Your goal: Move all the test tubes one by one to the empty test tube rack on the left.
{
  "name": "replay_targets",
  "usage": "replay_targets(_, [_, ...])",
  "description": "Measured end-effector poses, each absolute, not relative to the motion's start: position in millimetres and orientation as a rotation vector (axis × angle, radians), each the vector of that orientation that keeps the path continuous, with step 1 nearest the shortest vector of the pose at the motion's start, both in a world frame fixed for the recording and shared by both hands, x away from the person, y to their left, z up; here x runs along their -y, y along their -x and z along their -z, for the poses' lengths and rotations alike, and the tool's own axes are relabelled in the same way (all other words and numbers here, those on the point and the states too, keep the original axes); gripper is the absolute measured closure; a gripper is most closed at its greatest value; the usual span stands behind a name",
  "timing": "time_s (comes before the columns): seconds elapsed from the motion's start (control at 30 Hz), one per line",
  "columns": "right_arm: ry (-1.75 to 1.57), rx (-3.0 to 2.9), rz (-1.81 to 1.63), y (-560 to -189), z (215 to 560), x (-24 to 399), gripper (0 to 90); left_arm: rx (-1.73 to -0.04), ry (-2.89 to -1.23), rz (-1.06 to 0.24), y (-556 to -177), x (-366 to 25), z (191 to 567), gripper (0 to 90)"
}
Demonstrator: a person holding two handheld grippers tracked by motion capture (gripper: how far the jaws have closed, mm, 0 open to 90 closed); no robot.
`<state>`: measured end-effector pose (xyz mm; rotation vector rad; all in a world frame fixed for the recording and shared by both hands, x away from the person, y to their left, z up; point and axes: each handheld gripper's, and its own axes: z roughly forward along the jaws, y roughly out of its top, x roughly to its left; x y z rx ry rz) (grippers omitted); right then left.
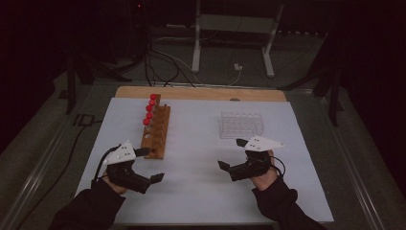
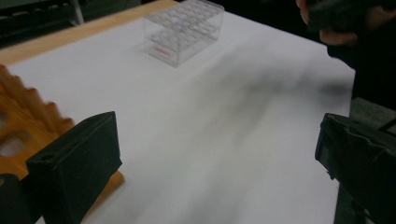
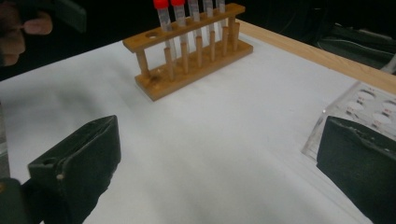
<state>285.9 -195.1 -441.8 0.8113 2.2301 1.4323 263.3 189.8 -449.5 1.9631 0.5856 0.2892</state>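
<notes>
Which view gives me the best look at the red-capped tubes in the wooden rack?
The right gripper view: the red-capped tubes stand side-on in the wooden rack, caps and clear bodies distinct. The high view shows them from above as a row of red caps. The left gripper view catches a blurred rack edge, no tubes.

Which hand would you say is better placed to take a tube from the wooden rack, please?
Probably left. The left gripper is open right beside the wooden rack with its red-capped tubes; the right gripper, also open, sits nearer the clear rack.
</notes>
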Motion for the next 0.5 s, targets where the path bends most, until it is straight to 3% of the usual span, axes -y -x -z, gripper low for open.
replay_targets(0.5, [-0.809, -2.236, -1.402, -283, 451, 199, 0.0, -0.536, -2.009, -0.266, -255, -176, 499, 0.8])
